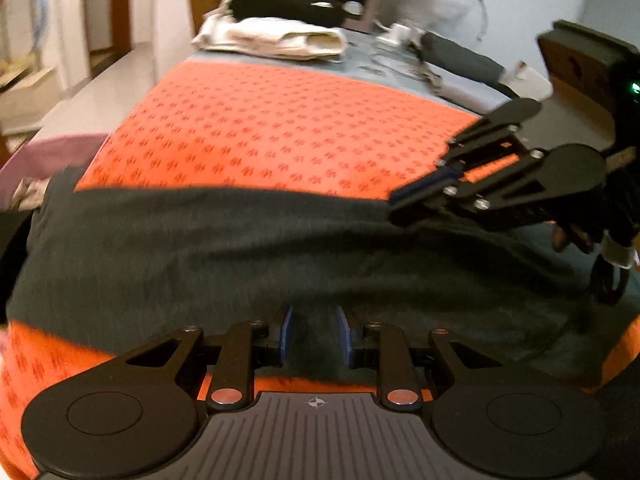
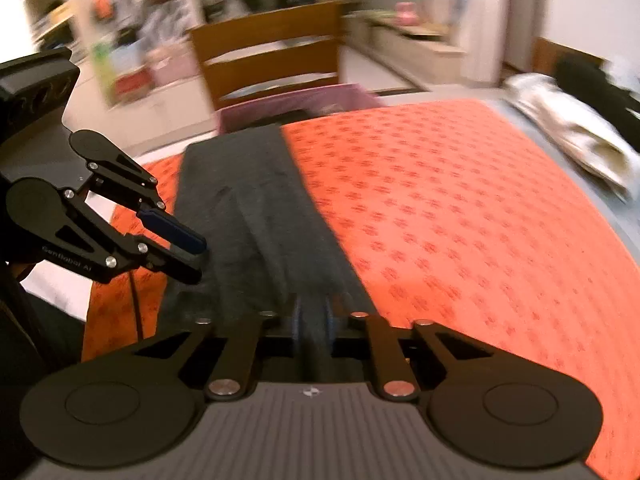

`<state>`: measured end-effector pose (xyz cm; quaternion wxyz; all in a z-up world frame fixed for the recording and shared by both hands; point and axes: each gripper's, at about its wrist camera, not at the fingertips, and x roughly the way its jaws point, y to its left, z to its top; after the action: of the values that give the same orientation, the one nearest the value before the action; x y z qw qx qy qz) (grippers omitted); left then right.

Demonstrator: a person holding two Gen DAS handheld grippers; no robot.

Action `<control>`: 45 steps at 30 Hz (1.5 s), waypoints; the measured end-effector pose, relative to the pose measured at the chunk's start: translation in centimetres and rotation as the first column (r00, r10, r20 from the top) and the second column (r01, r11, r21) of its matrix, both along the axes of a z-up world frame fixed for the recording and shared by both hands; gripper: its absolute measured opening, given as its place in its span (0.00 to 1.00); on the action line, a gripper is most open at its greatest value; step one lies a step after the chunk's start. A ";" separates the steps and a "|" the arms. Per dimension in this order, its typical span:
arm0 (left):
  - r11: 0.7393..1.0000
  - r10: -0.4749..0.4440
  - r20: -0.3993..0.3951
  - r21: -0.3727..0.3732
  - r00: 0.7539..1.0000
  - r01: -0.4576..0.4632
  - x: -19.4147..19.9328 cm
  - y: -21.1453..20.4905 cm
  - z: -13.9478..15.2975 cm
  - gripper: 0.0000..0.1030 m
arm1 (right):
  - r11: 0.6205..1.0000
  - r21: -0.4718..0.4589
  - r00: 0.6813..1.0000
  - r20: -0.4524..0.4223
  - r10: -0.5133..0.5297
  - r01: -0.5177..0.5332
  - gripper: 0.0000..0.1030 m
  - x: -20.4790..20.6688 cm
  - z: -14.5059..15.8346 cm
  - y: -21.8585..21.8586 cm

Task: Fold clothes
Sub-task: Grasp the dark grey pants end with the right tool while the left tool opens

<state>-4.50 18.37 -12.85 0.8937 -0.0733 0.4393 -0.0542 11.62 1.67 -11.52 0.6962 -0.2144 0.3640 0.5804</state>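
Through the left wrist camera we see our left claw (image 1: 315, 334) at 6 o'clock, its blue pads set narrowly apart with a fold of the dark grey garment (image 1: 224, 256) lying between them; whether the pads actually press the fabric we cannot tell. The garment stretches as a long band from 9 o'clock to 3 o'clock across the orange patterned cloth (image 1: 272, 128) that covers the table. At 3 o'clock our right claw (image 1: 404, 204) reaches in with its tips at the garment's upper edge, jaws nearly together. At 12 o'clock, at the far end of the table, a cream folded pile (image 1: 276, 38) sits with a black garment (image 1: 280, 4) on top. A pink basket (image 1: 48, 156) shows at 9 o'clock beside the table.

Through the right wrist camera our right claw (image 2: 314, 322) sits at 6 o'clock, its pads close together and pinching a ridge of the dark grey garment (image 2: 256, 208), which runs away from us toward 12 o'clock in a narrow strip along the left side of the orange cloth (image 2: 460, 208). Our left claw (image 2: 188, 256) comes in at 9 o'clock, its tips at the garment's near left edge with a small gap between them. Beyond the strip's far end stand the pink basket (image 2: 296, 100) and a wooden chair (image 2: 268, 52). The view is blurred.
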 end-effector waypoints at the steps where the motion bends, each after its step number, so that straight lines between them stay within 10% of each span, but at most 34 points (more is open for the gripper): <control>1: 1.000 0.013 0.001 0.002 1.000 -0.013 -0.1 -0.2 -0.2 0.26 | 1.000 -0.002 1.000 0.002 0.028 -0.028 0.12 0.3 -0.1 0.5; 11: 0.997 0.071 0.038 -0.001 0.997 -0.071 -1.3 -0.7 -0.5 0.29 | 0.977 -0.057 0.976 0.060 0.210 -0.207 0.24 0.5 -0.8 4.3; 19: 0.998 0.058 0.053 -0.008 0.997 -0.058 -1.7 -1.7 -0.6 0.50 | 0.969 -0.084 0.967 0.081 0.240 -0.234 0.35 0.4 -1.8 4.9; 24: 0.998 0.058 0.049 -0.001 0.997 -0.058 -1.7 -1.9 -0.6 0.51 | 0.960 -0.082 0.955 0.113 0.275 -0.267 0.20 0.2 -1.8 5.0; 45: 0.996 0.085 0.031 -0.003 0.996 -0.085 -1.2 -2.1 -0.5 0.55 | 0.944 -0.071 0.917 0.223 0.331 -0.323 0.13 -1.0 -1.2 4.1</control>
<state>-5.67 16.23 -13.38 0.9019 -0.0919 0.4217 -0.0178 10.65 5.81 -12.68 0.6235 -0.3499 0.2487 0.6534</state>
